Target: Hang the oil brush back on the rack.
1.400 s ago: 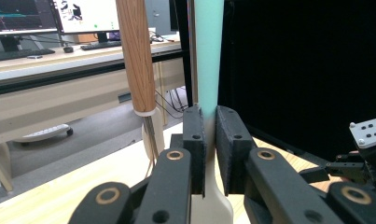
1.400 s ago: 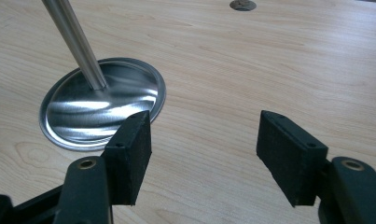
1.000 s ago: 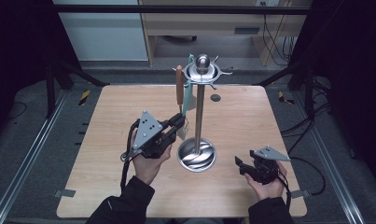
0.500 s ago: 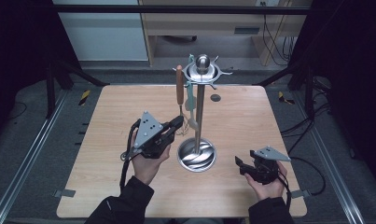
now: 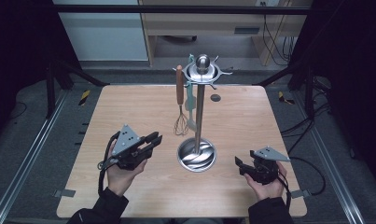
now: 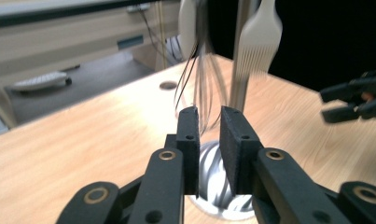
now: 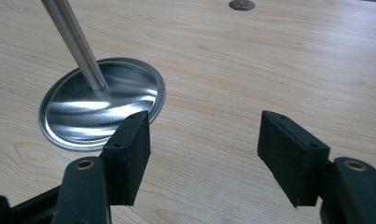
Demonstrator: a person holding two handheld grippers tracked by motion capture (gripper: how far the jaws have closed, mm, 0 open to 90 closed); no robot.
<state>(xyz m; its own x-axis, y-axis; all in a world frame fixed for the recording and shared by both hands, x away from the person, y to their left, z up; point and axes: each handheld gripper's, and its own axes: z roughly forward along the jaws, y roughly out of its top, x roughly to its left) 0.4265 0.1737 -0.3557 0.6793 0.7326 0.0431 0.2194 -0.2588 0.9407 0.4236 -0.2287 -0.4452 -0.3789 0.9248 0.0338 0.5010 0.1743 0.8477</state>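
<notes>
A steel utensil stand [image 5: 199,109] rises from a round base [image 5: 196,156] in the middle of the wooden table [image 5: 129,107]. A whisk with a wooden handle [image 5: 179,91] hangs from its top ring, and a pale slotted spatula [image 5: 191,102] hangs beside it. My left gripper [image 5: 152,140] sits left of the base, pointing at the whisk wires [image 6: 199,79] and apart from them. Its jaws have just been opening and show a narrow gap with nothing between them [image 6: 209,126]. My right gripper [image 5: 239,164] rests low at the front right, open and empty [image 7: 204,135], facing the base [image 7: 101,102].
A small round hole [image 5: 215,97] lies in the table behind the stand. Metal frame rails run along both sides of the table. Cables trail on the floor at the right. The other gripper [image 6: 353,98] appears at the right edge of the left gripper view.
My left gripper has drawn back from the whisk toward the front left and sunk lower, its jaws parting slightly. The whisk hangs free on the stand. The right gripper has stayed put.
</notes>
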